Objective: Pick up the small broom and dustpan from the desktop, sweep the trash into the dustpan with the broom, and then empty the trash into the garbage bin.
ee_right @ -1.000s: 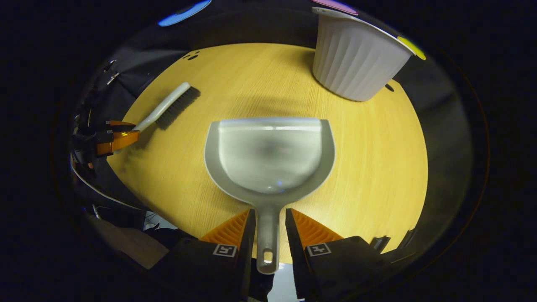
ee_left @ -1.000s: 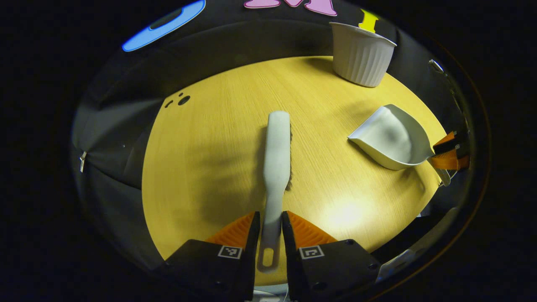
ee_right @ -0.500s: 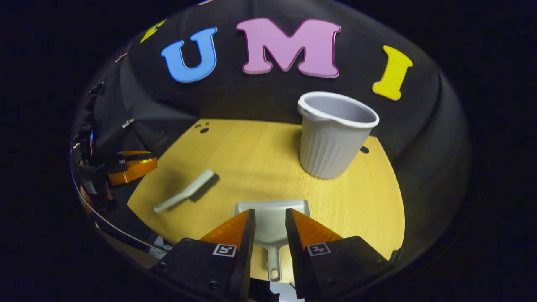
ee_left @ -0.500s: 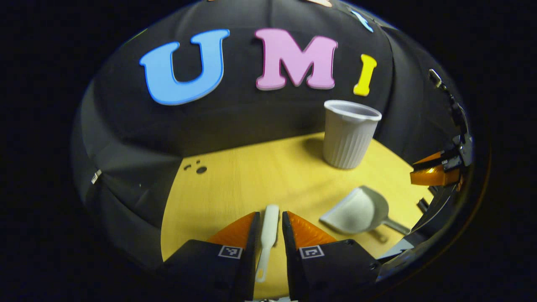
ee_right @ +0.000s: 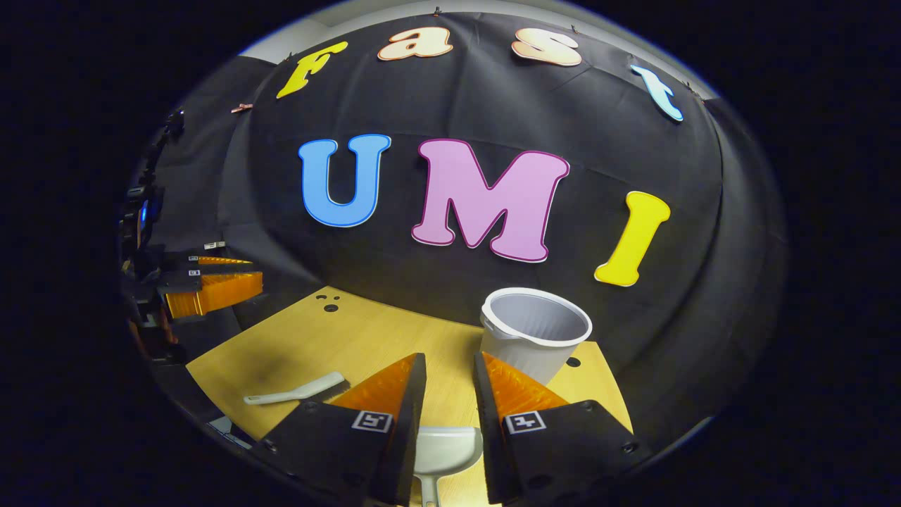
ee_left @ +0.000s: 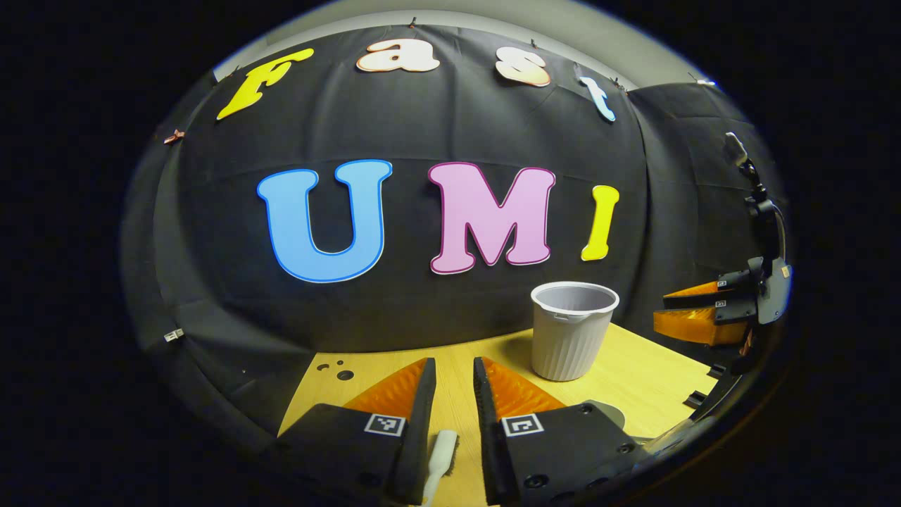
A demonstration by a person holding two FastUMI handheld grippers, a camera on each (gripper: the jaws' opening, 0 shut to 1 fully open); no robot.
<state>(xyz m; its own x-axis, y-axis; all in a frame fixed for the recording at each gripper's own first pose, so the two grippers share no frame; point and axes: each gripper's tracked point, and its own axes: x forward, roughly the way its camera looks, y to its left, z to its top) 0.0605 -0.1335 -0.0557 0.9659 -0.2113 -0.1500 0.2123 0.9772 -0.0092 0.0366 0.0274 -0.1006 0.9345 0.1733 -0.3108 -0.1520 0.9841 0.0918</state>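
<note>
Evidently both tools had just been let go. A second before, each gripper sat low over the desk [ee_left: 654, 380] with a handle between its fingers. Now both had risen and tipped back, so the booth wall took up most of what they faced. The left gripper [ee_left: 454, 362] hung above the small broom [ee_left: 440, 454], which lay flat on the wood below its fingers and apart from them. Its fingers stood a narrow gap apart and held nothing. The right gripper [ee_right: 449, 358] was the same: slightly parted, empty, with the dustpan [ee_right: 447, 451] resting on the desk beneath it, handle toward the person. The garbage bin [ee_left: 571, 338] stood upright near the back edge, where it had been all along.

To my eye this meant one of two things. Either the grip had been abandoned before any sweeping, or the tools had been set down after the job. I could not tell which, nor whether any trash was left.

The right gripper view gave what the left one lacked: the broom at full length, bristles down, off to the left of the pan and well apart from it, and a look into the bin's mouth. The left gripper view instead showed the bin from the side, and the other gripper raised off the desk's far right edge.
</note>
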